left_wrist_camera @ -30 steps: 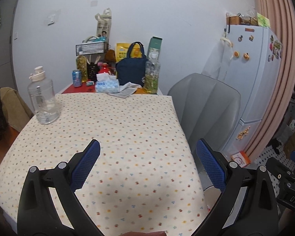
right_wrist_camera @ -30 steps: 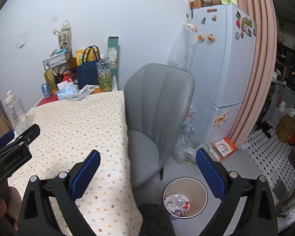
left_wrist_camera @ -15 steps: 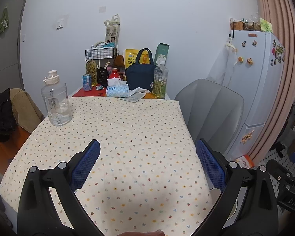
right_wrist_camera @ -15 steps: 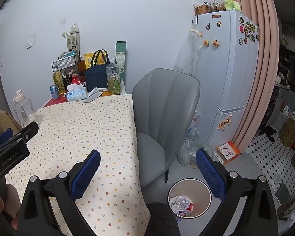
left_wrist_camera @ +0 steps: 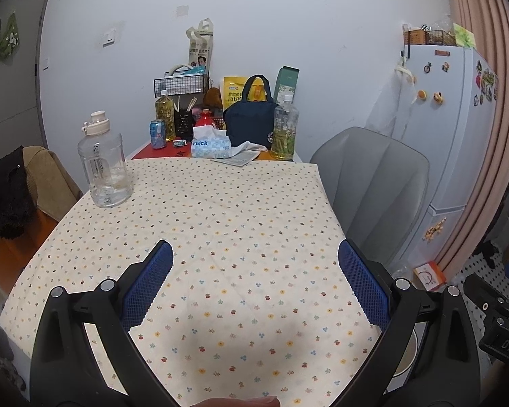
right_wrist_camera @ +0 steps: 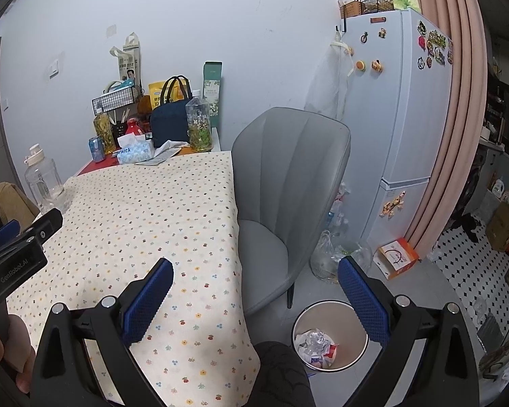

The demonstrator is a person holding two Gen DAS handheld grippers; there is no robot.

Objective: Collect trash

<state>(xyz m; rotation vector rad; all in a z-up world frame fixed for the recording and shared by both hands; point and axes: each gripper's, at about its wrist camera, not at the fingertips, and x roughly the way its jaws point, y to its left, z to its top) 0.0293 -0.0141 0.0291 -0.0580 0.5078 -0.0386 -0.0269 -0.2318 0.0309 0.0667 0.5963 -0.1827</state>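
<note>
Two grippers hang wide open and hold nothing. Largest is the white fridge, smooth and boxy, then the rectangular table under a soft cloth dotted with tiny flowers, then the grey shell-backed chair. A round bin on the floor beside the chair holds crumpled trash. The left gripper hovers over bare cloth; the right gripper straddles the table's edge and bin.

Crumpled trash lies inside the round bin.
</note>
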